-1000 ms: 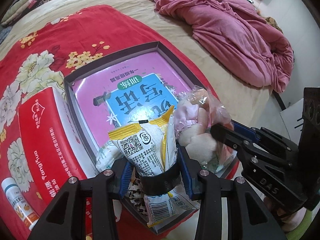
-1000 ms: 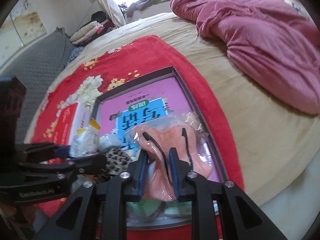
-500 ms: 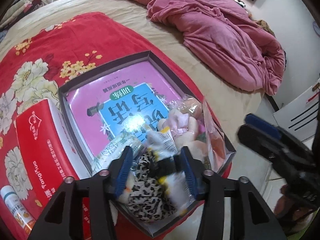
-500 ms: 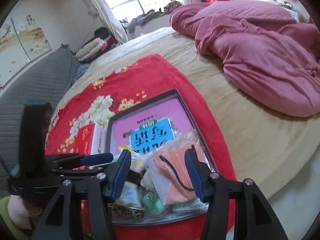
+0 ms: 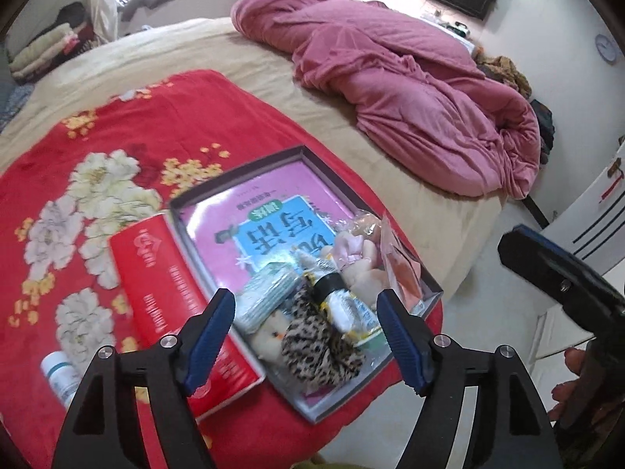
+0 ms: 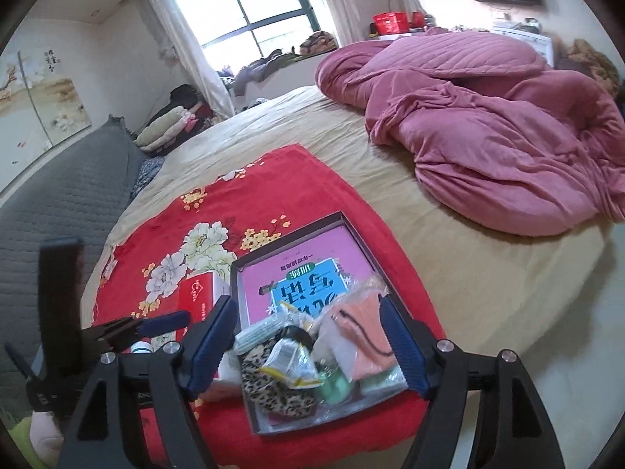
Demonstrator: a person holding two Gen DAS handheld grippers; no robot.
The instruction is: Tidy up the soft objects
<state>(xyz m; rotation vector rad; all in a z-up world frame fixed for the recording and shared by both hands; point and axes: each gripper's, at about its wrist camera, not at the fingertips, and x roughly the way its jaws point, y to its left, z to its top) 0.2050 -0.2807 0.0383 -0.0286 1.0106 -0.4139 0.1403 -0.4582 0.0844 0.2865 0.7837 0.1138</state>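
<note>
**Both grippers hang open above the filled tray**

Left wrist view: the left gripper [image 5: 308,332] has just been opening; its blue-padded jaws stand wide apart with nothing between them, well above the shallow grey tray [image 5: 429,293] on the red floral blanket [image 5: 117,125]. In the tray's near end lie a leopard-print scrunchie [image 5: 316,348], a yellow-edged packet [image 5: 347,305], a pale wrapped pack [image 5: 265,289] and a clear bag of pink soft items [image 5: 359,250], all on a pink book [image 5: 254,219]. A red tissue box [image 5: 164,293] sits just beside the tray.

Right wrist view: the right gripper [image 6: 312,344], also just opened, holds nothing. Below it in the tray lies a bagged peach cloth [image 6: 363,336], touching the scrunchie and packet.
</note>
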